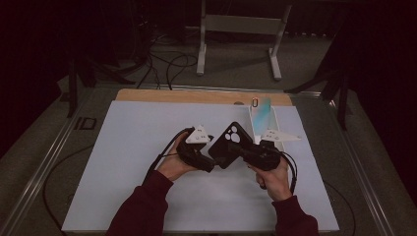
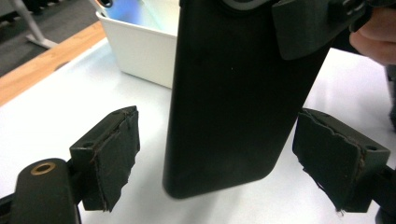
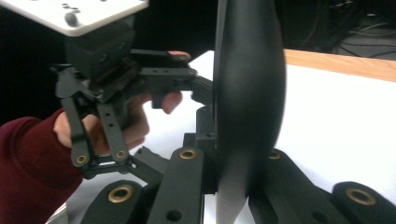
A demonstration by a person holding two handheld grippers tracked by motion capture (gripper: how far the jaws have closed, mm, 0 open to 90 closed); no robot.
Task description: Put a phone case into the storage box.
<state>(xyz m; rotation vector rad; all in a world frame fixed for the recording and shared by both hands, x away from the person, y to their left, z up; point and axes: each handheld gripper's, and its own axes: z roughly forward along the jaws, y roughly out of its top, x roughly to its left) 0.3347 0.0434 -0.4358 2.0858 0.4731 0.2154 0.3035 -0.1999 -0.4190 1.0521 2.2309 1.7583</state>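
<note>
High view showed your left gripper (image 1: 215,156) with jaws spread wide, its pads (image 2: 113,156) flanking the lower end of the black phone case (image 1: 230,144) without touching. Your right gripper (image 1: 239,151) was clamped on the case's edge, holding it above the white mat (image 1: 147,147), the white tray (image 1: 260,120) behind. Judged light, thin, smooth and slightly flexible; grip both long edges squarely.
</note>
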